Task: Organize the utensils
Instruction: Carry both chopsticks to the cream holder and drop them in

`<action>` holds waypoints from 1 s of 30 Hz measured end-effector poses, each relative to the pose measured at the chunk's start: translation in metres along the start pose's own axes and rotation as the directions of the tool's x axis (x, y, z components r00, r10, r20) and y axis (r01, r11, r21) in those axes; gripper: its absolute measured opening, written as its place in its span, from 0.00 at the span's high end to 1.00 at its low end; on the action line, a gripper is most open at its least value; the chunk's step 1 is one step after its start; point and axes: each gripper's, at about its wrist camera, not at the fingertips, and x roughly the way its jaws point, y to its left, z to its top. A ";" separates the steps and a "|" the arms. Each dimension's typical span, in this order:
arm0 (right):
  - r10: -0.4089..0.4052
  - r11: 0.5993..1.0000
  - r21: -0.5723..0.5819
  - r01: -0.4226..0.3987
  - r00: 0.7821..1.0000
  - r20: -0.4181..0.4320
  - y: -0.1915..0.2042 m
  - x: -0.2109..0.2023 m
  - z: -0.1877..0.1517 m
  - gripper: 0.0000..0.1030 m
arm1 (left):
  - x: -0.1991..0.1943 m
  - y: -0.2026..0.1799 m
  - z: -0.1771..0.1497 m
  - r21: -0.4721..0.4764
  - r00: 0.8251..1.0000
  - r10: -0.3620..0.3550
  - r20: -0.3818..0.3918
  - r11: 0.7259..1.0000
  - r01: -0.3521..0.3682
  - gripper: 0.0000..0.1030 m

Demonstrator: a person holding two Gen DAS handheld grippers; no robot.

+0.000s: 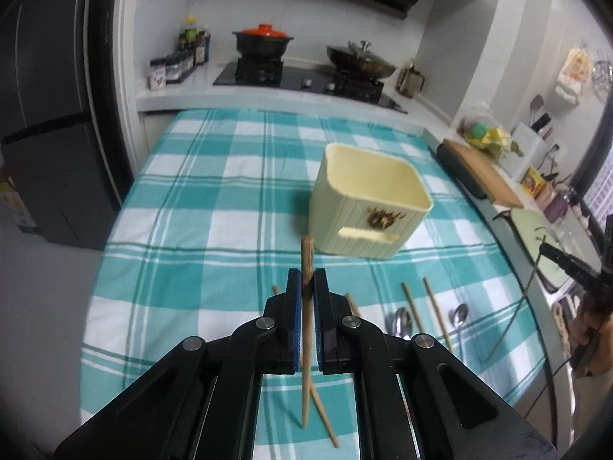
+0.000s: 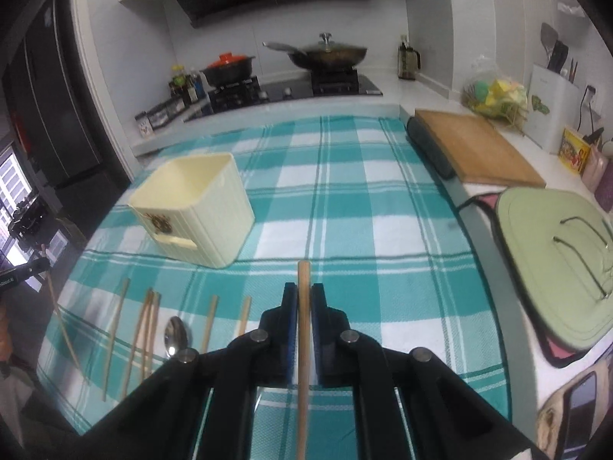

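Chopsticks and spoons lie in a loose row along the near edge of the counter [image 2: 345, 199], which is covered by a teal-and-white checked cloth. From the left, in the right wrist view, several wooden chopsticks [image 2: 115, 322] lie roughly parallel, then a metal spoon [image 2: 176, 335] bowl-up, then two more short-looking sticks [image 2: 210, 320] just beside the gripper body. Behind them, toward the left, stands a cream ribbed utensil holder [image 2: 199, 211], upright and open at the top, apart from the row.

The left gripper [image 1: 307, 283] is clamped tight on one wooden chopstick [image 1: 306, 257], held clear of the cloth, its tip rising above the pads and its lower length hanging below. A second stick [image 1: 323, 418] lies on the cloth under it.

The right gripper [image 2: 304, 299] is likewise closed hard on a single chopstick [image 2: 303, 280], which runs straight between the blue pads and sticks out past them.

At the far right a wooden cutting board [image 2: 475, 149] and a pale green lid [image 2: 555, 253] sit off the cloth.
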 end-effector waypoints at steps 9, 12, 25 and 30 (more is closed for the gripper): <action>0.061 0.998 -0.044 -0.052 0.969 0.241 0.037 -0.057 0.069 0.93 | -0.043 -0.026 0.093 0.014 0.978 -0.077 0.193 0.997 0.076 0.96; 0.083 0.996 -0.056 -0.070 0.950 0.301 0.055 -0.060 0.105 0.93 | -0.040 -0.037 0.127 0.012 0.965 -0.090 0.246 0.996 0.090 0.96; 0.154 0.988 -0.063 -0.143 0.963 0.222 0.123 0.055 0.182 0.93 | 0.101 -0.066 0.175 -0.023 0.983 0.015 0.184 1.000 -0.010 0.96; 0.153 0.987 0.042 -0.155 0.987 0.053 0.108 0.119 0.167 0.93 | 0.155 -0.055 0.160 -0.057 0.997 0.034 0.076 0.998 -0.030 0.96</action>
